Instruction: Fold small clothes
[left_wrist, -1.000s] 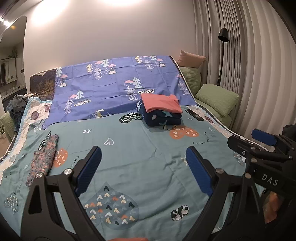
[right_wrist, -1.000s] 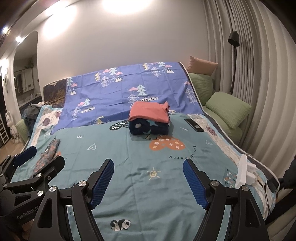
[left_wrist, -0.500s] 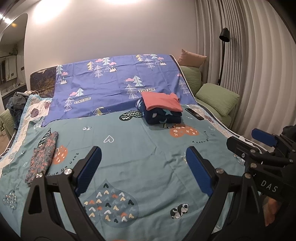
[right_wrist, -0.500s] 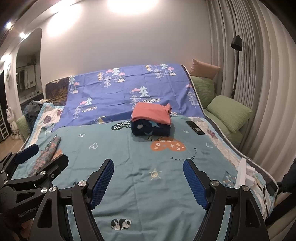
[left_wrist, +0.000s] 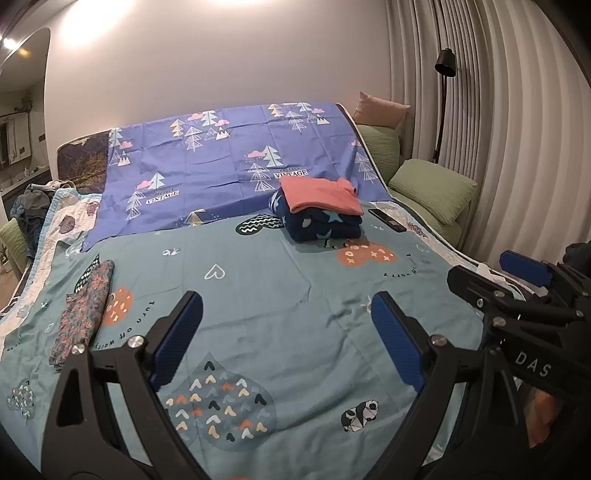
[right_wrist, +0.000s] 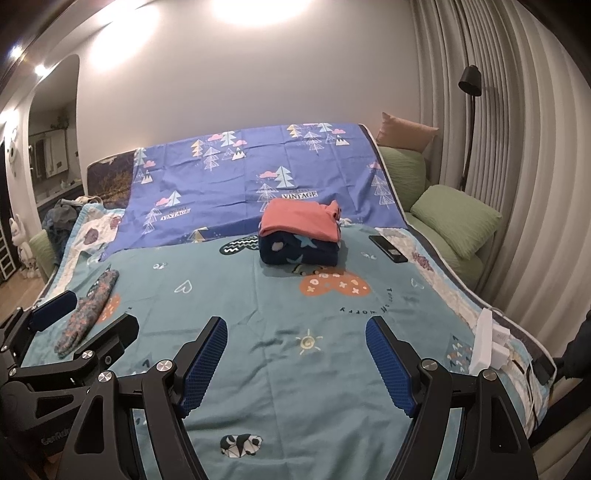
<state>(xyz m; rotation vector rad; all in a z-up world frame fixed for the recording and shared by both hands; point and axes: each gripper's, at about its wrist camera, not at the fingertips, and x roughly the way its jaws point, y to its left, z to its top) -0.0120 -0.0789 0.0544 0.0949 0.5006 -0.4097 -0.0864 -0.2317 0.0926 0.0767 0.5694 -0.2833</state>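
Note:
A folded coral garment (left_wrist: 319, 195) (right_wrist: 299, 220) lies on top of a folded navy star-print garment (left_wrist: 325, 225) (right_wrist: 297, 253) far across the teal bed cover (left_wrist: 258, 295) (right_wrist: 258, 314). A floral patterned garment (left_wrist: 83, 310) (right_wrist: 90, 310) lies stretched out at the bed's left side. My left gripper (left_wrist: 288, 332) is open and empty above the near part of the bed. My right gripper (right_wrist: 295, 358) is open and empty too, to the right of the left one. Each gripper shows at the edge of the other's view.
A blue tree-print sheet (left_wrist: 229, 162) covers the raised head of the bed. A black remote (right_wrist: 388, 248) lies right of the stack. A white power strip (right_wrist: 487, 341) sits at the right edge. Green pillows (left_wrist: 432, 188) and a floor lamp (right_wrist: 469, 122) stand at right.
Both views have shifted slightly; the floral garment sits a little more to the right in the left wrist view. Both grippers stay open. Nothing on the bed has moved.

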